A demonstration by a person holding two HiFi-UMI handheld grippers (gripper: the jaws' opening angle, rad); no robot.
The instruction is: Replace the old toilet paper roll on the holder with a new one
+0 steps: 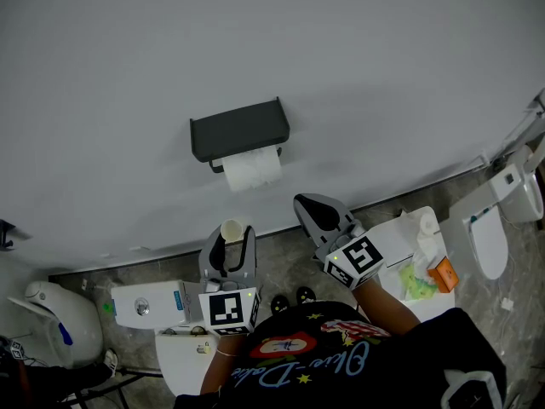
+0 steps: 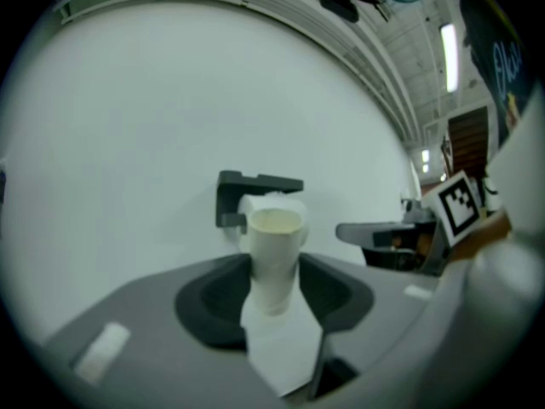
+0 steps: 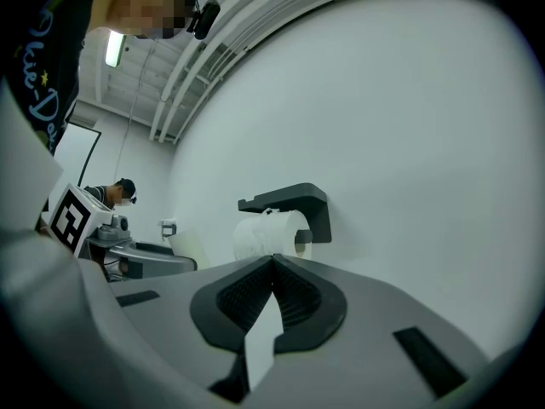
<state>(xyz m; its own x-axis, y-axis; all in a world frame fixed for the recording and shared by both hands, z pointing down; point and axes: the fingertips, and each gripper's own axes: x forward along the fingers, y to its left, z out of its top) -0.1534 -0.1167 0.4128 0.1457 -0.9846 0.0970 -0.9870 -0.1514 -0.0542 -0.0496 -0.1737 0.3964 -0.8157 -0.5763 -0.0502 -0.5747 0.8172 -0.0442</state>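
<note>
Bathroom wall: holder (image 1: 239,132) carrying paper roll (image 1: 252,169); left gripper (image 1: 228,239) clasping cardboard tube (image 1: 233,230), seemingly spent core; right gripper (image 1: 302,203) hovering clenched, empty.

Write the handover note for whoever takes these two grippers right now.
Left gripper: shut on a bare cardboard tube, held upright below the holder.
Right gripper: shut, facing the wall; a white sliver shows at its jaws, unclear what.
Holder: carries a thick paper roll.
Done, apparently: old tube off, new roll on.
Left: put the tube away.
</note>
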